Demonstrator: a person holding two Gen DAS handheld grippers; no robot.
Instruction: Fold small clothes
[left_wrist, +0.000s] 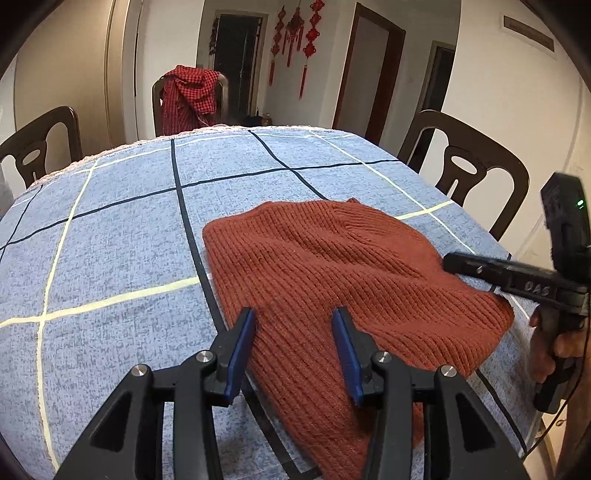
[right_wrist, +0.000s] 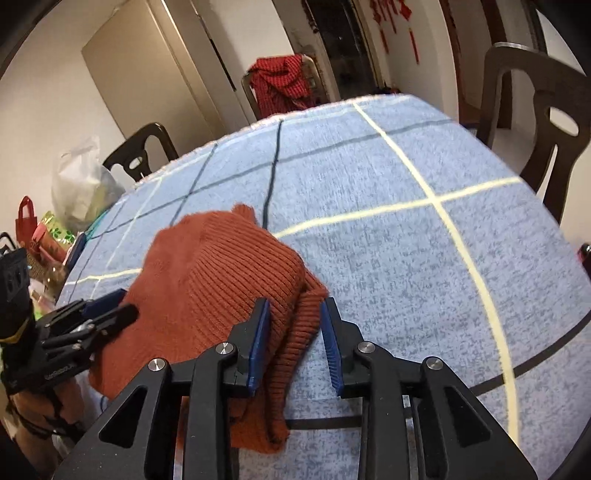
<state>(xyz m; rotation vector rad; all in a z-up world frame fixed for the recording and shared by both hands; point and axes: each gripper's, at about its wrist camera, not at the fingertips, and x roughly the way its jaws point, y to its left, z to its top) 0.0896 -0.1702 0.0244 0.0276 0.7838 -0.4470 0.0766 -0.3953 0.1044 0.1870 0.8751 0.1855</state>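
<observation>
A rust-orange ribbed knit garment (left_wrist: 332, 269) lies flat on the blue checked tablecloth (left_wrist: 118, 236). My left gripper (left_wrist: 295, 325) is open, with its blue pads just above the garment's near edge. My right gripper (right_wrist: 293, 317) is open too; the garment's near right edge (right_wrist: 295, 332) lies between its pads, bunched into folds. The right gripper also shows in the left wrist view (left_wrist: 458, 262) at the garment's right side. The left gripper shows in the right wrist view (right_wrist: 110, 306) at the garment's left side.
Dark wooden chairs stand around the table (left_wrist: 465, 166) (left_wrist: 40, 140). A red checked cloth (left_wrist: 188, 96) hangs over the far chair. Bags and packets (right_wrist: 74, 192) sit off the table's left side in the right wrist view.
</observation>
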